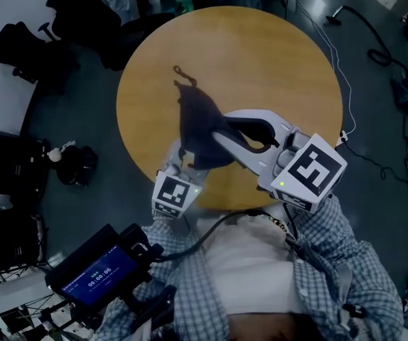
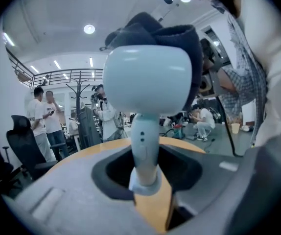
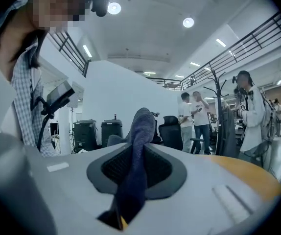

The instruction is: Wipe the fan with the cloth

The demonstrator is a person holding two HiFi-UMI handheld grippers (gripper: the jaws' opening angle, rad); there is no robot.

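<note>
The left claw is clamped on the pale stem of the small fan, held over the near part of the round wooden surface. The right claw pinches the dark cloth — draped across the fan's head.

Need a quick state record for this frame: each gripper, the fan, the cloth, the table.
left gripper: closed on the stem of the pale blue handheld fan, fan upright
right gripper: closed on the dark blue cloth
cloth position: draped over the fan's head
round wooden table: below both grippers
</note>
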